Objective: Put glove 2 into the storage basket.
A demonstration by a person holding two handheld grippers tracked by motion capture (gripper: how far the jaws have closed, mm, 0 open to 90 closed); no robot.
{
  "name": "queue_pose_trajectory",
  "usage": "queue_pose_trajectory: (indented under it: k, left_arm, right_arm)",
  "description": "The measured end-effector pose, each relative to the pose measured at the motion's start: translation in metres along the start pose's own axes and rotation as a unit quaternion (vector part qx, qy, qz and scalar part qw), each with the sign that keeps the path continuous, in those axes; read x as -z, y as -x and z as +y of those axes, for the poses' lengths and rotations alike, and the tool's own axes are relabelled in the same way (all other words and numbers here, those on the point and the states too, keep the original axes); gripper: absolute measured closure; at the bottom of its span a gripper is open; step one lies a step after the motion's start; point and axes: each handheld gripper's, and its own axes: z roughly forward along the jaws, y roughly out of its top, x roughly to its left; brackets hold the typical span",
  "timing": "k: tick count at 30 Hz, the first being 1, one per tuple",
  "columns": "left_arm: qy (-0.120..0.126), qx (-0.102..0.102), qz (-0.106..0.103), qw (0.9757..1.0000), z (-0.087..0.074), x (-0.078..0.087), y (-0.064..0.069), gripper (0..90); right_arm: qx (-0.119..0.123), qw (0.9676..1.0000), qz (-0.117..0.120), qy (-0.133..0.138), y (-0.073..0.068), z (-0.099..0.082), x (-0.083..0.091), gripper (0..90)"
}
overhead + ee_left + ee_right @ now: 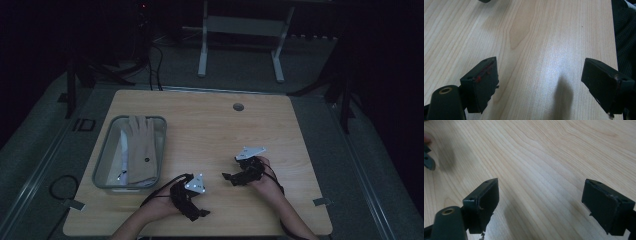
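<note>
The glove (141, 147), pale beige, lies flat inside the clear plastic bin (101, 161) at the left of the high view, fingers toward the far rim, with some white material beside and under it that is too dim to make out. Nothing grips or touches the glove, so judged from how things lie the work on it either has not begun or ends with it stowed; the pictures do not settle which. The left gripper (200, 214) sits low in the frame, just right of the bin's near corner and apart from it, and the right gripper (226, 176) is near the middle, a little farther up. In the left gripper view the left gripper (540, 82) has its jaws spread wide over bare wood, released, nothing between them. In the right gripper view the right gripper (540, 202) is likewise released, its jaws wide apart above the counter (210, 130). Both hover close to the counter's bare surface, empty, so any picking or placing is still to come.
</note>
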Motion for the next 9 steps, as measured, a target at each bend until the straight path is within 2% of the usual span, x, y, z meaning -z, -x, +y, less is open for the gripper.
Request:
queue_pose_trajectory:
  k: [9]
  left_arm:
    - [0.009, 0.007, 0.002, 0.9999, -0.0001, 0.0004, -0.0023, 14.3]
  right_arm:
    - [-0.007, 1.0000, -0.003, 0.003, 0.0029, -0.0037, 0.0002, 14.0]
